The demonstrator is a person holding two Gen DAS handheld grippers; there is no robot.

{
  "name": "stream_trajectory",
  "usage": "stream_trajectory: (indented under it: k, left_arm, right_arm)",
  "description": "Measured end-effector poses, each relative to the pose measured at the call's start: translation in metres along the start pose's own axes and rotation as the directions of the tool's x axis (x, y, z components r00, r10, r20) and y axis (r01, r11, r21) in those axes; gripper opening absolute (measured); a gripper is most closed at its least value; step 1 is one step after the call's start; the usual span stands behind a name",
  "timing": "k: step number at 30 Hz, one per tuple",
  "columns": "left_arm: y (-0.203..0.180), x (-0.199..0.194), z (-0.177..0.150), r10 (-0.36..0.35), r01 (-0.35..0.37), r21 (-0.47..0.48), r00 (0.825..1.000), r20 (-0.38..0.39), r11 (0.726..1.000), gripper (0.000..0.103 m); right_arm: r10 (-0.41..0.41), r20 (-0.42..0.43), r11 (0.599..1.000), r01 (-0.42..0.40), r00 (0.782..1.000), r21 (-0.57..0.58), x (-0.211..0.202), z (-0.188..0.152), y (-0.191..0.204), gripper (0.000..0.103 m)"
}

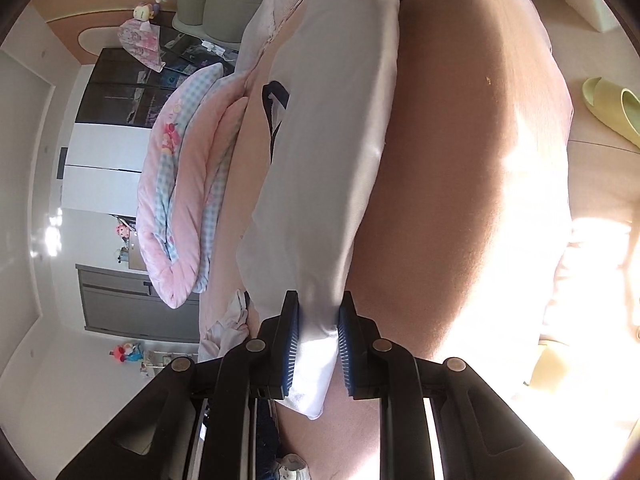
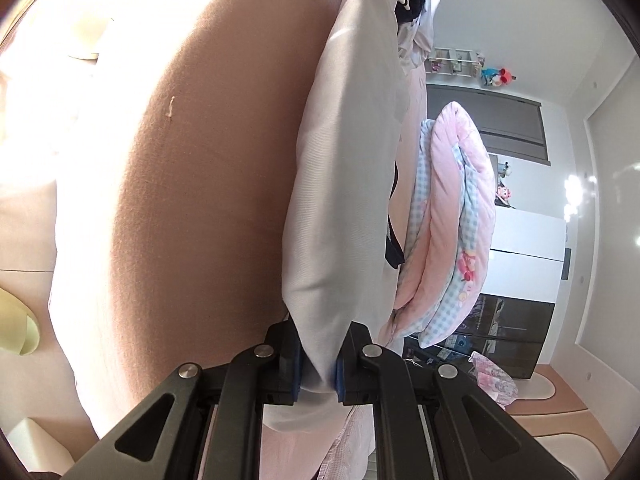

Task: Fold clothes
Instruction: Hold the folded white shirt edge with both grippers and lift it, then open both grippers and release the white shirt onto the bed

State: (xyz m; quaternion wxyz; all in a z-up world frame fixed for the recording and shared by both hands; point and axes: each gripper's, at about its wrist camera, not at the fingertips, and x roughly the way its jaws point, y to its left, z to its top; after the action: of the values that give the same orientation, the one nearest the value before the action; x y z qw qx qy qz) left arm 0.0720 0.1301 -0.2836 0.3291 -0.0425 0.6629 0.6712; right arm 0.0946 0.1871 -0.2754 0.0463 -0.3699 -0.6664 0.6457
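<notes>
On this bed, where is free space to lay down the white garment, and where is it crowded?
Free: the wide bare stretch of the pink bed, between the white garment and the bed's outer edge toward the floor. Crowded: the other side, where the folded pink quilt lies, with crumpled clothes near it. The left gripper and right gripper both clamp the garment.

The pale grey-white garment (image 1: 320, 184) is smooth, matt woven cloth. The bed's pink-brown sheet (image 1: 452, 184) looks soft and slightly fuzzy; the pink quilted blanket (image 2: 448, 216) is padded cloth.
</notes>
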Motion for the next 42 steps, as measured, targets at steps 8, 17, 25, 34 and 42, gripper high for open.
stream_trajectory:
  k: [8, 17, 25, 34, 42]
  left_arm:
    - [-0.008, -0.013, -0.004, -0.021, 0.022, 0.012, 1.0, -0.005, 1.0, 0.016]
    - [-0.015, -0.03, -0.005, -0.016, 0.016, 0.023, 1.0, -0.004, 1.0, 0.016]
    - [-0.021, -0.026, -0.004, -0.007, 0.009, 0.065, 0.999, -0.031, 0.998, 0.019]
    - [-0.018, -0.03, -0.002, -0.098, 0.107, 0.099, 0.991, -0.091, 0.989, 0.103]
    - [-0.01, -0.05, 0.001, 0.047, -0.041, 0.197, 0.999, -0.025, 0.98, 0.103]
  right_arm:
    - [0.029, -0.003, 0.999, -0.029, 1.0, 0.017, -0.021, 0.001, 0.005, 0.01]
    - [0.046, -0.004, 0.999, -0.046, 0.999, 0.015, -0.035, -0.001, 0.007, 0.01]
    - [0.019, -0.021, 1.0, -0.019, 1.0, -0.018, -0.036, 0.003, 0.015, 0.014]
    - [0.001, -0.011, 0.999, -0.002, 1.0, -0.052, -0.052, 0.0, 0.012, 0.052]
    - [-0.025, -0.029, 0.999, 0.024, 0.999, -0.037, -0.072, -0.003, -0.013, 0.062]
